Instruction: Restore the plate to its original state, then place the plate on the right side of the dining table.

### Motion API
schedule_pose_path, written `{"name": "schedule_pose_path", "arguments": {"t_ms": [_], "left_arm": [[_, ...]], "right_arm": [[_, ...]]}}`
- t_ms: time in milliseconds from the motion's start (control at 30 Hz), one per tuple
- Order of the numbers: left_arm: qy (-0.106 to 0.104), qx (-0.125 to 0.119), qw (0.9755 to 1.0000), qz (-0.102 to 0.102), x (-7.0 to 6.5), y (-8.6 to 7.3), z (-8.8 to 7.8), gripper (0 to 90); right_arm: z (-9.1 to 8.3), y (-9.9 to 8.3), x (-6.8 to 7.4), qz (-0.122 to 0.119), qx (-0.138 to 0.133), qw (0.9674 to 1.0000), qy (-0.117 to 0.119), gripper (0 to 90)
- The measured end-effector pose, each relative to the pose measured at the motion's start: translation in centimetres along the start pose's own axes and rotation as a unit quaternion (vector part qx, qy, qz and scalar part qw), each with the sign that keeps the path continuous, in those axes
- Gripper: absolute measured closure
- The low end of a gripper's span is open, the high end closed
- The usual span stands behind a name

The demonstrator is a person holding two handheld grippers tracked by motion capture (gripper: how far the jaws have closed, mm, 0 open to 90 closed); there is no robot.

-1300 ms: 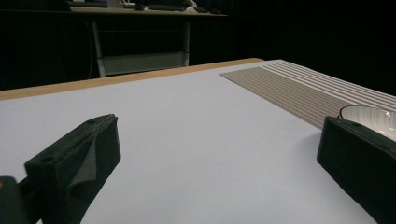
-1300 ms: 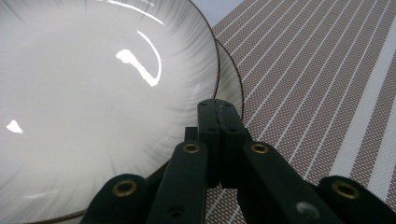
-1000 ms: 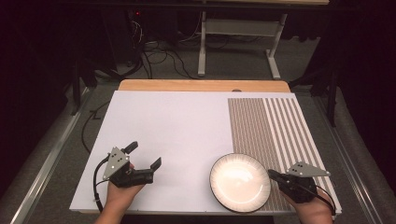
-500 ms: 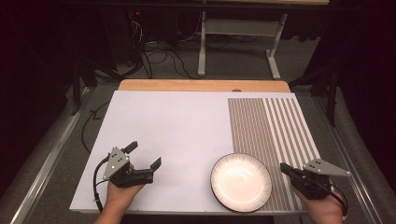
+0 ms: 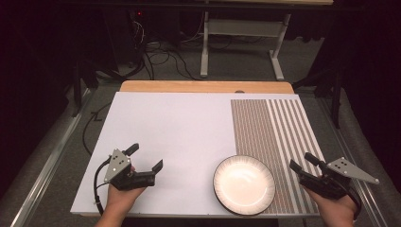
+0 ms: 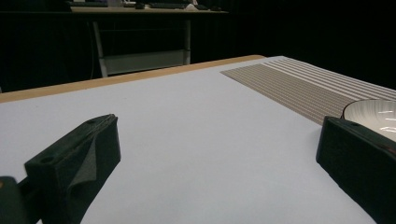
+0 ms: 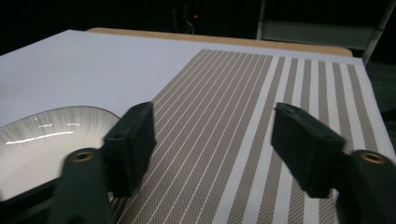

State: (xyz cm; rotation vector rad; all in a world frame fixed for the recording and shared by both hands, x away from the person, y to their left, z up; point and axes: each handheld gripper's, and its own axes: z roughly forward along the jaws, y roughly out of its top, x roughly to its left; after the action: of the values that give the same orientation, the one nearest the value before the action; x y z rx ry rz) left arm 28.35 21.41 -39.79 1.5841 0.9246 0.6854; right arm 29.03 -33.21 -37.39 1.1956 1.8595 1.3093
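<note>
Right tongs (image 5: 303, 165) off one plate (image 5: 244, 184), opened

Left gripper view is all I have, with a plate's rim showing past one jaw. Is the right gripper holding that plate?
Observer: No. The right gripper is clear of the plate, off to its right. Its jaws have just been opening and nothing is between them.
Operator: What lies under it?
Observer: The striped section of the table cover.
Operator: Anything on the plate?
Observer: Nothing. In the high view it is empty, near the front edge of the table.
</note>
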Motion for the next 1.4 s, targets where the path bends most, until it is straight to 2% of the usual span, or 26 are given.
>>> {"name": "schedule_pose_path", "arguments": {"t_ms": [100,167,267,533,700,900,1000,1067,1167,1200,1233,1267,1300,1400], "left_arm": [[0.004,0.005,1.0,0.001,0.0,0.0,-0.1,0.1],[0.008,0.009,0.9999,0.0,0.0,-0.1,-0.2,0.1],[0.009,0.014,0.9999,-0.003,0.1,-0.2,-0.2,0.1],[0.012,0.015,0.9998,-0.003,0.2,-0.1,-0.4,0.1],[0.011,0.013,0.9998,-0.002,-0.1,0.0,-0.3,0.0],[0.006,0.019,0.9998,-0.005,-0.1,-0.3,0.0,0.0],[0.008,0.017,0.9998,0.002,-0.1,-0.2,-0.1,0.0],[0.01,0.011,0.9999,0.005,-0.2,0.0,-0.2,0.1],[0.007,0.015,0.9999,0.002,-0.4,-0.1,0.0,0.1],[0.007,0.018,0.9998,0.004,-0.4,-0.2,0.0,0.0],[0.007,0.018,0.9998,0.004,-0.4,-0.2,0.0,0.0],[0.007,0.018,0.9998,0.005,-0.5,-0.2,0.0,0.0],[0.006,0.017,0.9998,0.004,-0.5,-0.2,0.0,0.0],[0.004,0.014,0.9999,0.005,-0.6,-0.1,-0.1,0.0]], "right_arm": [[0.4,0.1,-0.1,-0.003,-0.015,0.9999,-0.004,11.2],[0.8,0.0,-0.2,-0.003,-0.01,0.9999,-0.002,0.6],[1.1,0.0,-0.2,-0.004,-0.005,1.0,-0.005,0.6],[1.7,-0.1,0.1,-0.034,0.0,0.9993,-0.012,0.6],[1.6,-0.1,0.3,-0.045,0.001,0.999,-0.007,0.6],[1.7,-0.1,0.4,-0.04,0.0,0.9992,-0.002,0.6],[1.8,0.0,0.7,-0.053,0.007,0.9986,-0.001,1.0],[1.4,0.3,1.0,-0.069,0.004,0.9975,0.012,9.3],[0.9,0.5,1.4,-0.084,0.02,0.9953,0.044,38.8],[0.9,0.4,1.5,-0.082,0.028,0.9948,0.054,46.9],[0.9,0.4,1.5,-0.082,0.028,0.9948,0.054,46.9],[1.0,0.5,1.6,-0.076,0.043,0.9938,0.069,56.0],[1.0,0.5,1.6,-0.076,0.043,0.9938,0.069,56.0],[1.0,0.5,1.8,-0.079,0.054,0.9918,0.085,66.1]]}}
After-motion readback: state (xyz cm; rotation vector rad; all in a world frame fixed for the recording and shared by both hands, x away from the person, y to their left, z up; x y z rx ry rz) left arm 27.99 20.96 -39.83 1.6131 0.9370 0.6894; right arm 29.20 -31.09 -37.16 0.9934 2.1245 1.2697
